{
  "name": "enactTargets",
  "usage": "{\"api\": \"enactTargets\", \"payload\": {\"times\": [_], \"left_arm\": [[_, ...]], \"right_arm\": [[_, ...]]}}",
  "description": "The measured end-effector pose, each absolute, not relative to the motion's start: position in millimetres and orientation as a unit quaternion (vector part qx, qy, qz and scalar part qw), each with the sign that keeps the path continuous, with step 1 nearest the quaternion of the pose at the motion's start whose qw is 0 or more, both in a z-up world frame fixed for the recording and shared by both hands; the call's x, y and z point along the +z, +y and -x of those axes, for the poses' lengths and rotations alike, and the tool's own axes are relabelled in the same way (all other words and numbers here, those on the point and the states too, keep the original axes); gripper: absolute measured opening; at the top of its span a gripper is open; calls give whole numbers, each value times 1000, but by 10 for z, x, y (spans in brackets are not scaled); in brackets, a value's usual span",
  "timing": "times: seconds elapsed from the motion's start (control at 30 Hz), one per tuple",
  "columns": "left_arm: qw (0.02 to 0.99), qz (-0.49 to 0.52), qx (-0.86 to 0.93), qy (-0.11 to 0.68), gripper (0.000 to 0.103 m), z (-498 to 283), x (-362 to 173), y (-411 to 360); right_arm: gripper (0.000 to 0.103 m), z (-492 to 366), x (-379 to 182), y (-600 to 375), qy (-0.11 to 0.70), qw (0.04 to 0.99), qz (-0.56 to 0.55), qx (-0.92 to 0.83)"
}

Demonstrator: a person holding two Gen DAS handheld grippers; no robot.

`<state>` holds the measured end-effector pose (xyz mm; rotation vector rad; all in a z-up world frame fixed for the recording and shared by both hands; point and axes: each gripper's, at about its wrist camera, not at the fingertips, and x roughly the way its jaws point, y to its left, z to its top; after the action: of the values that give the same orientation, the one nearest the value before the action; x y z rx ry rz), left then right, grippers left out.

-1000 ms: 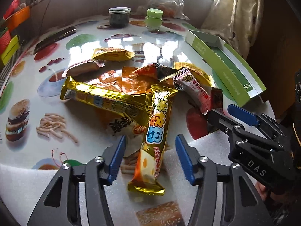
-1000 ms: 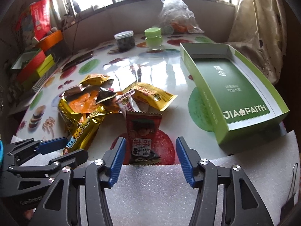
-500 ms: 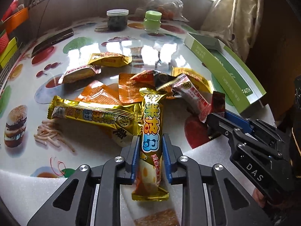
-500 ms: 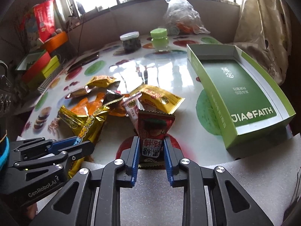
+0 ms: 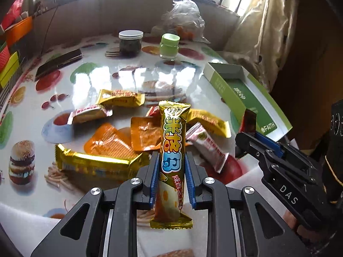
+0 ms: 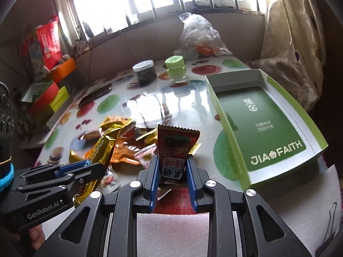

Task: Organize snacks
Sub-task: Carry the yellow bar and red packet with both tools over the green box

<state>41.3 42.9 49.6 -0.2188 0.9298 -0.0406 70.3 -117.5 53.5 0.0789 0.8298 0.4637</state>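
Left wrist view: the left gripper (image 5: 171, 171) has its fingers clamped on a long gold foil snack bar (image 5: 174, 147), lifted above the bench (image 5: 128, 79). The shallow green cardboard box (image 5: 225, 85) looks empty.

Right wrist view: the right gripper (image 6: 173, 171) has its fingers clamped on a small red snack packet (image 6: 175, 147). The green box (image 6: 260, 115) holds nothing; a dark-filled clear jar (image 6: 144, 72) stands behind.

Fruit-print table (image 5: 92, 79) — snack packets (image 5: 120, 98), jars (image 5: 130, 44), green box (image 6: 265, 124).

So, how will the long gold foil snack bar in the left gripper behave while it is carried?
The long gold foil snack bar stands straight above the shut left gripper, so it is probably fairly stiff. Its glossy wrapper may be slippery. Its ends stick out beyond the pads, so it could perhaps pivot.
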Motion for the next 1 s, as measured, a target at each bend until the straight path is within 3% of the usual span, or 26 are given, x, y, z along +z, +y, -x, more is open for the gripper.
{"api": "enactTargets", "payload": {"times": [0.5, 1.0], "left_arm": [[897, 99, -16, 430, 24, -620, 713, 441], [893, 99, -105, 427, 24, -1100, 847, -173]], "right_arm": [[23, -810, 679, -1383, 384, 899, -66, 199], [23, -1151, 804, -1957, 381, 912, -73, 137]]}}
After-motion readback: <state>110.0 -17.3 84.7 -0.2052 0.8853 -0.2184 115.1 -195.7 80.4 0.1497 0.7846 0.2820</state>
